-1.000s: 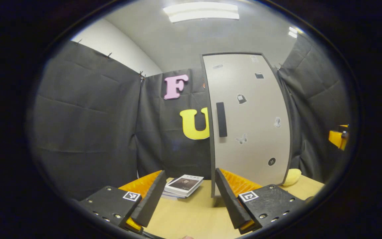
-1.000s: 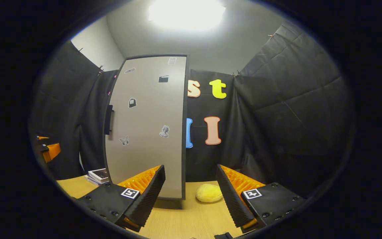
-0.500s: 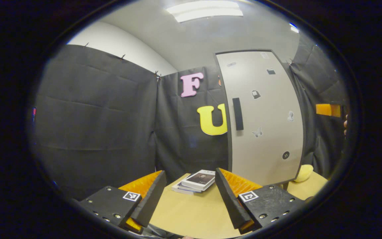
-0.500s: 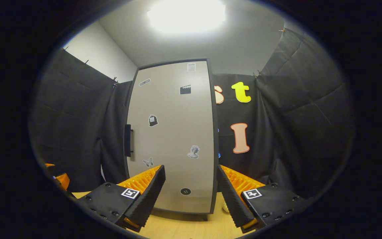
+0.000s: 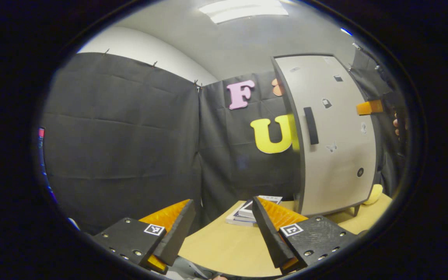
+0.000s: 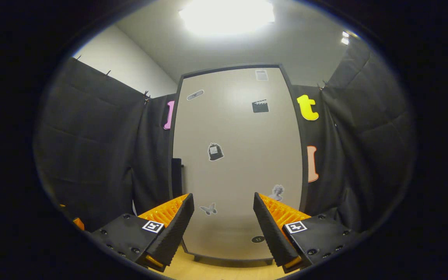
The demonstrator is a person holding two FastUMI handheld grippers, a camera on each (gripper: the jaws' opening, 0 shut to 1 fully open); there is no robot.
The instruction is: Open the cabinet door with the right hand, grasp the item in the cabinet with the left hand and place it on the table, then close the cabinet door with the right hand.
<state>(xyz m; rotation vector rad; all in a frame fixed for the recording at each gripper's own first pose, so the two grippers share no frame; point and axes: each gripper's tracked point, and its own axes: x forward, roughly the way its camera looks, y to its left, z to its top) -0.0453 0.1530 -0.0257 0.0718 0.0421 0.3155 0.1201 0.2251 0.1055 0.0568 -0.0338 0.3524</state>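
Observation:
A tall grey cabinet (image 5: 336, 136) with a dark frame stands on the wooden table (image 5: 224, 249), its door closed and dotted with small stickers. A dark vertical handle (image 5: 311, 125) sits near the door's left edge; in the right gripper view the handle (image 6: 176, 177) shows at the door's (image 6: 239, 163) left edge. My left gripper (image 5: 223, 217) is open over the table's near left part, well left of the cabinet. My right gripper (image 6: 223, 217) is open, raised and facing the door close up. In the left gripper view the right gripper (image 5: 370, 107) and a hand (image 5: 396, 126) appear in front of the door. The cabinet's inside is hidden.
A stack of books (image 5: 243, 213) lies on the table left of the cabinet. A soft yellow object (image 5: 375, 193) rests by the cabinet's right foot. Black cloth walls close in the booth on all sides.
My right gripper rose and moved closer to the cabinet door, now facing it squarely. My left gripper swung left, so the cabinet slid to the right of its view.

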